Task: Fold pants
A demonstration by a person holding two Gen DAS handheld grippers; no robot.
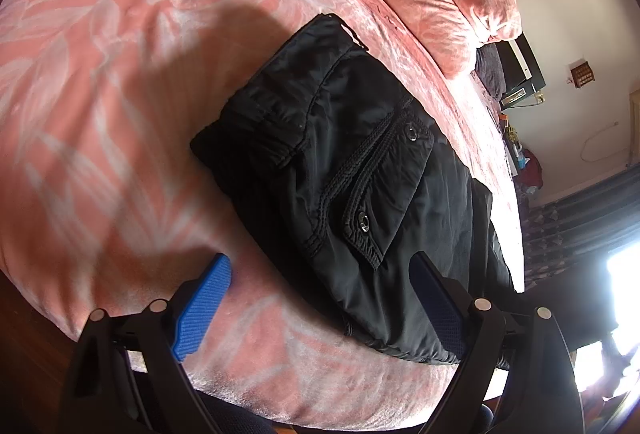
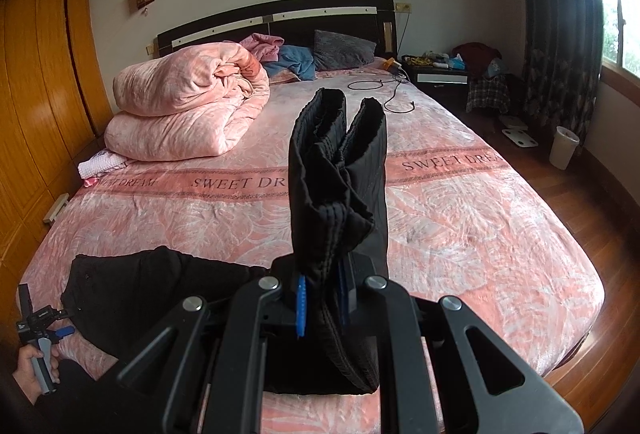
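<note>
Black pants (image 1: 340, 173) lie on the pink bedspread (image 1: 100, 73), pocket flap with two snaps facing up. My left gripper (image 1: 324, 310) hovers open over their near edge: one blue pad (image 1: 208, 306) is above the bedspread, the other (image 1: 440, 310) above the fabric. In the right wrist view my right gripper (image 2: 322, 306) is shut on the bunched leg ends of the pants (image 2: 340, 173), which stick up past the fingers. The rest of the pants (image 2: 160, 282) lies flat at the lower left, beside the left gripper (image 2: 60, 332) held by a hand (image 2: 32, 366).
A rolled pink duvet (image 2: 184, 105) sits at the back left of the bed (image 2: 460, 226), with pillows and a black cable (image 2: 384, 89) near the headboard. A wooden wardrobe (image 2: 40, 93) stands left. A nightstand (image 2: 436, 71), white bin (image 2: 563, 147) and wooden floor are right.
</note>
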